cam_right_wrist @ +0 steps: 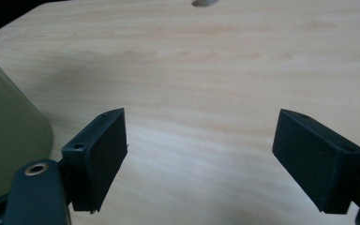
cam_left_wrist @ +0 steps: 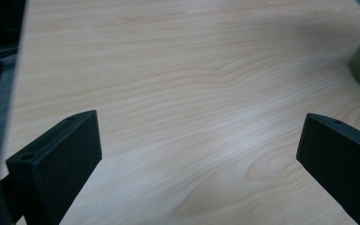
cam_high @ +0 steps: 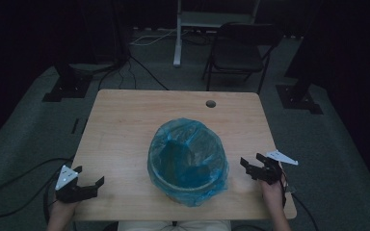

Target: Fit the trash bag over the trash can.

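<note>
A dim room with dark carpet holds a pale wooden desk (cam_high: 125,130), a folding chair (cam_high: 238,50) beyond its far edge. A bin (cam_high: 188,161) lined with a blue bag (cam_high: 173,139) stands near the middle of the desk, toward the person's side. The left claw (cam_high: 89,180) hovers at the near left corner, jaws spread and empty. The right claw (cam_high: 251,162) sits just beside the bin on its right, jaws likewise spread, gripping nothing.

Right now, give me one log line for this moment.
left tool: open, empty, over table | right tool: open, empty | bin: blue bag lining it, between tools, untouched
</note>
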Tool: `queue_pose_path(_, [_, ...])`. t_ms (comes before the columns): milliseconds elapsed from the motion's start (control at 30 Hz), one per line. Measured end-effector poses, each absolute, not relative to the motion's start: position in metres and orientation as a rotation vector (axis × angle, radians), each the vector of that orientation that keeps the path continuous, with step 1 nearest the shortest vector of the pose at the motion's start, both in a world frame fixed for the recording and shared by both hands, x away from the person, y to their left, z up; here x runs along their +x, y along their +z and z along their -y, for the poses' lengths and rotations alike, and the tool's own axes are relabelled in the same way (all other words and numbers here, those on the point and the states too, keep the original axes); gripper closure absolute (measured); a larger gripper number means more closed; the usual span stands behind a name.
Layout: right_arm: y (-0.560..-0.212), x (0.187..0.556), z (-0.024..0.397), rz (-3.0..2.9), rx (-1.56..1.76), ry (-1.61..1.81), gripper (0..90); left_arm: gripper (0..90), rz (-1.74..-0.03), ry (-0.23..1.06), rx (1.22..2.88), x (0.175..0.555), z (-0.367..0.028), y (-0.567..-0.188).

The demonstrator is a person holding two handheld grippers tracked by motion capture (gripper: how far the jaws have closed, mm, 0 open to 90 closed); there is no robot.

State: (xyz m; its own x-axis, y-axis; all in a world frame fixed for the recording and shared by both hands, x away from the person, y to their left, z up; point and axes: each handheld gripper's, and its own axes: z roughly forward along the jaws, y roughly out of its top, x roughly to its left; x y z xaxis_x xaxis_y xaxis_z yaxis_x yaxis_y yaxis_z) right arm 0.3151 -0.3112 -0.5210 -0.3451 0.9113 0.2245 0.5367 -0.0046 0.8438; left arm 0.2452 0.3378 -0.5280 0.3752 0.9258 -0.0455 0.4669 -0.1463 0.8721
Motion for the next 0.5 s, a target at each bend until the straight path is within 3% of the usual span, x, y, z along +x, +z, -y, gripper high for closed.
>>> queue_pose_path(500, [-0.546, 0.275, 0.349, -1.776, 1.642, 1.148, 15.5, 0.9, -1.348, 0.743, 1.762, 0.217, -0.365, -0.544])
